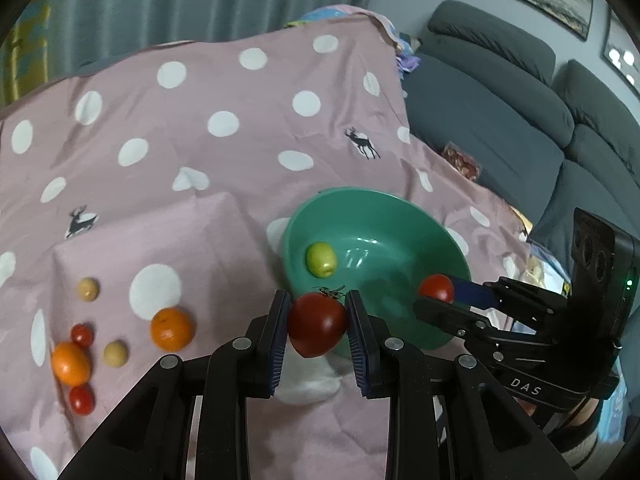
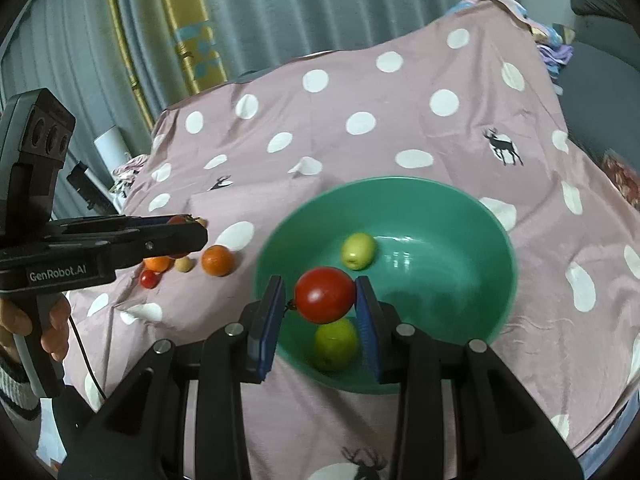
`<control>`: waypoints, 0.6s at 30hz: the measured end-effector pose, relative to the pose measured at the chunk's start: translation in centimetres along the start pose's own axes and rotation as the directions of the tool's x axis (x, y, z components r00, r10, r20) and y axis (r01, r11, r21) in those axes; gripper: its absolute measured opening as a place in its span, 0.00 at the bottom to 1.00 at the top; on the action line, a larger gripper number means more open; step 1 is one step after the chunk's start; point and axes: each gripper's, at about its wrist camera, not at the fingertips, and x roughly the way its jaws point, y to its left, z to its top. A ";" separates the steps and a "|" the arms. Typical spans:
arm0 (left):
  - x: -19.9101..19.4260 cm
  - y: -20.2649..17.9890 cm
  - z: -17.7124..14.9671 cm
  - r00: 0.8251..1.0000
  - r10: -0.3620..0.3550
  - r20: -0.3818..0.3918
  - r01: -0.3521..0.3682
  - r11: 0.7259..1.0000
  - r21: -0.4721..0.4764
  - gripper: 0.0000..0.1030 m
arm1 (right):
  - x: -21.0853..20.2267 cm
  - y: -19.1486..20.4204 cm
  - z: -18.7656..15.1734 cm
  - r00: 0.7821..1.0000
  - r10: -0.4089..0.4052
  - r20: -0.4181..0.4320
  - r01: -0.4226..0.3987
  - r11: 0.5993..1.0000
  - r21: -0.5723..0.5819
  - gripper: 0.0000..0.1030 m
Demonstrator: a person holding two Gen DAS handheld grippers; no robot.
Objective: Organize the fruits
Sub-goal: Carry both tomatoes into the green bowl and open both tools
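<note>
My left gripper (image 1: 318,305) is shut on a dark red tomato (image 1: 318,326), held just in front of the near rim of a green bowl (image 1: 400,236). One green fruit (image 1: 321,259) shows inside it. My right gripper (image 2: 320,286) is shut on a brighter red tomato (image 2: 325,294) above the bowl (image 2: 440,248), which holds two green fruits (image 2: 358,251) (image 2: 335,344). Each gripper also appears in the other's view: the right gripper (image 1: 436,292) with its tomato (image 1: 436,287), and the left gripper (image 2: 198,230) at the left.
On the pink dotted cloth (image 1: 224,216) left of the bowl lie two oranges (image 1: 173,328) (image 1: 71,363), two small red tomatoes (image 1: 82,334) (image 1: 82,399) and two beige balls (image 1: 88,289) (image 1: 116,353). A grey sofa (image 1: 500,112) stands to the right, curtains behind.
</note>
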 end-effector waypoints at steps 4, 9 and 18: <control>1.7 -0.7 0.4 1.000 0.000 -0.024 0.001 1.000 0.016 0.28 | 0.4 -1.2 -0.2 1.000 -0.013 -0.010 0.013 1.000 0.021 0.36; 3.9 -1.8 0.6 0.998 -0.013 -0.061 0.016 0.999 0.045 0.28 | 0.8 -2.1 -0.5 1.000 -0.019 -0.023 0.019 0.999 0.031 0.36; 6.5 -2.8 0.3 0.994 0.001 -0.110 0.008 0.997 0.082 0.28 | 1.7 -2.8 -0.5 0.999 -0.010 -0.044 0.012 0.999 0.031 0.36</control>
